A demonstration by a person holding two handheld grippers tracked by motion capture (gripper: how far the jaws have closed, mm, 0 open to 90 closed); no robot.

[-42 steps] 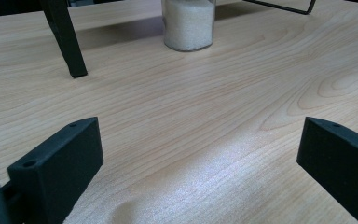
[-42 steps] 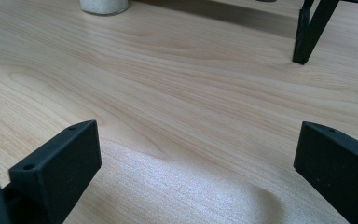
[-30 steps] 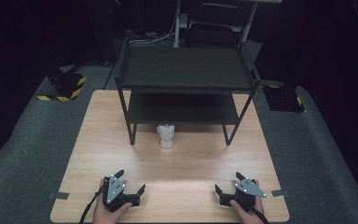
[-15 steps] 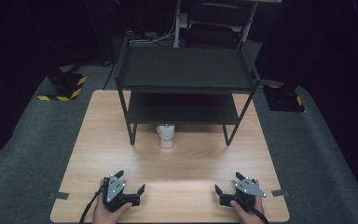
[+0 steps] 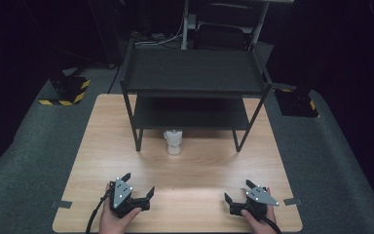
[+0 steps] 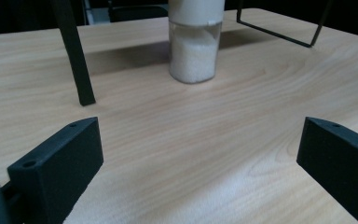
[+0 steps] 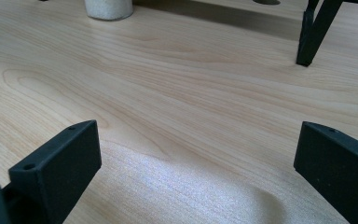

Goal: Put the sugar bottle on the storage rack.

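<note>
A small clear jar of white grains with a pale lid [image 5: 174, 142] stands upright on the wooden table [image 5: 195, 170], just in front of the black two-tier shelf rack [image 5: 195, 83]. The same jar [image 6: 196, 44] appears ahead in the left gripper view and its base [image 7: 108, 8] at the top left of the right gripper view. My left gripper [image 5: 137, 185] rests near the table's front left, open, with nothing between its jaws. Near the front right, my right gripper [image 5: 236, 191] is open too and holds nothing. Both are well short of the jar.
The rack's thin black legs [image 6: 74, 51] [image 7: 314, 32] stand on the table on either side of the jar. Tape marks [image 5: 61, 204] sit at the table's front corners. Grey carpet surrounds the table, with black-and-yellow striped blocks [image 5: 68, 90] behind it.
</note>
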